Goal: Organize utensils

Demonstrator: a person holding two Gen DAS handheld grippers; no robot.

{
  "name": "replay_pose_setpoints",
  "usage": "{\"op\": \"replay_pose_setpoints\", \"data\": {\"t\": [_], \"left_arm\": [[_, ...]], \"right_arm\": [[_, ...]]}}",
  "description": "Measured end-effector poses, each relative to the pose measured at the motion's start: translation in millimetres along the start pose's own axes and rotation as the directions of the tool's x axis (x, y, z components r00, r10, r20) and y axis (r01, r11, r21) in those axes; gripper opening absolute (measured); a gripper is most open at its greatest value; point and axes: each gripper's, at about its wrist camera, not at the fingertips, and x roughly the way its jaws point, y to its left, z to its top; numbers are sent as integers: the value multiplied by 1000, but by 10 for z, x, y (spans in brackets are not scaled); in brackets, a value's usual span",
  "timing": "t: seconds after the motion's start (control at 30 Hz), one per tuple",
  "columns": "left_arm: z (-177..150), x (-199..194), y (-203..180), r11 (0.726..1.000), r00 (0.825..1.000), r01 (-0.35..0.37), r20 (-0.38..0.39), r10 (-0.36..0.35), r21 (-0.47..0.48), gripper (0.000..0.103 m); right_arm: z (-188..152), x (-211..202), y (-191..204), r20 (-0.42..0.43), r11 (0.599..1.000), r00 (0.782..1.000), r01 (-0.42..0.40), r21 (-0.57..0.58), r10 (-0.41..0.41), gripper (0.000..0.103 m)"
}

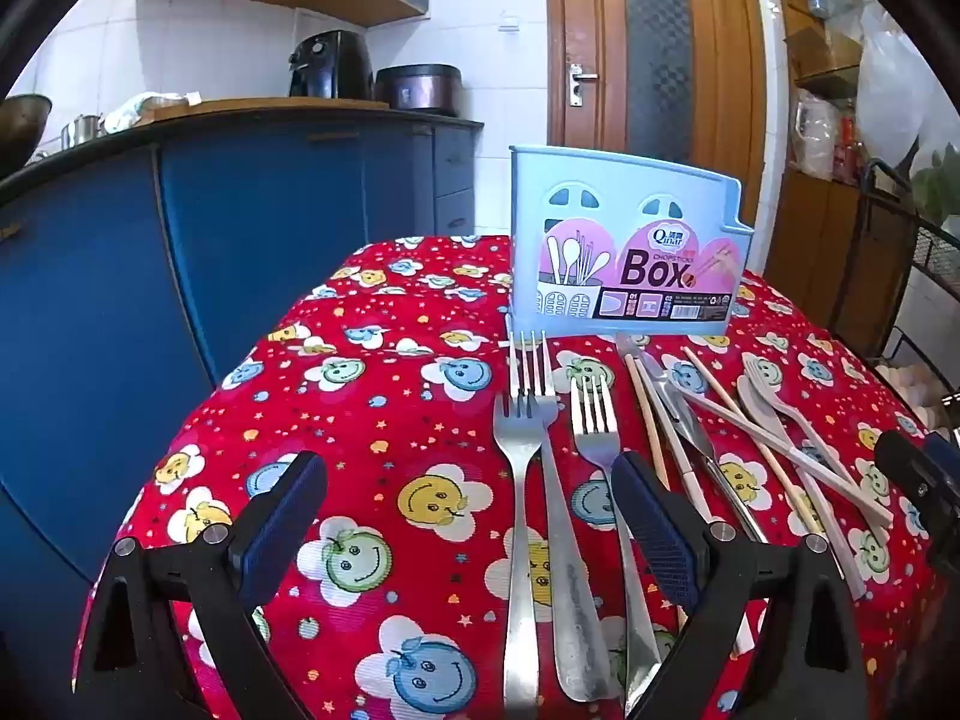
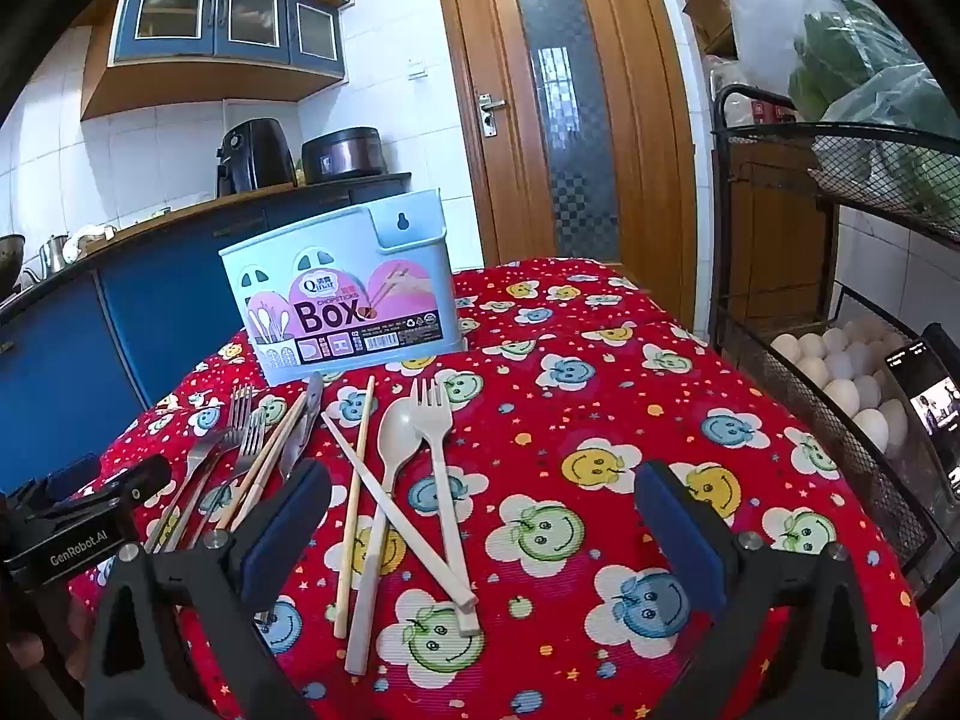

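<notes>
A pale blue utensil box (image 1: 624,252) (image 2: 342,306) stands upright at the far side of the red smiley tablecloth (image 1: 372,420). Three metal forks (image 1: 521,480) (image 2: 240,426) lie in front of it. Right of them are a metal knife (image 1: 690,426) (image 2: 306,420), wooden chopsticks (image 1: 651,420) (image 2: 360,468), a beige plastic spoon (image 2: 390,438) and a beige fork (image 2: 435,420). My left gripper (image 1: 474,522) hovers open over the fork handles. My right gripper (image 2: 483,534) hovers open above the beige handles. Neither holds anything.
A black wire rack (image 2: 780,138) with a basket of eggs (image 2: 840,384) and a phone (image 2: 924,396) stands right of the table. Blue cabinets (image 1: 120,276) run along the left, and a wooden door (image 2: 564,108) is behind. The left tool's body (image 2: 90,510) sits beside my right gripper.
</notes>
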Motion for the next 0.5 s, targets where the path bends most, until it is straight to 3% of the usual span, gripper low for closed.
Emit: {"op": "replay_pose_setpoints", "data": {"t": [0.5], "left_arm": [[-1,-1,-2,1000,1000,6,-1,-6,-7,96]], "right_arm": [[0,-1,12,0,1000,1000,4,-9,-4,103]]}}
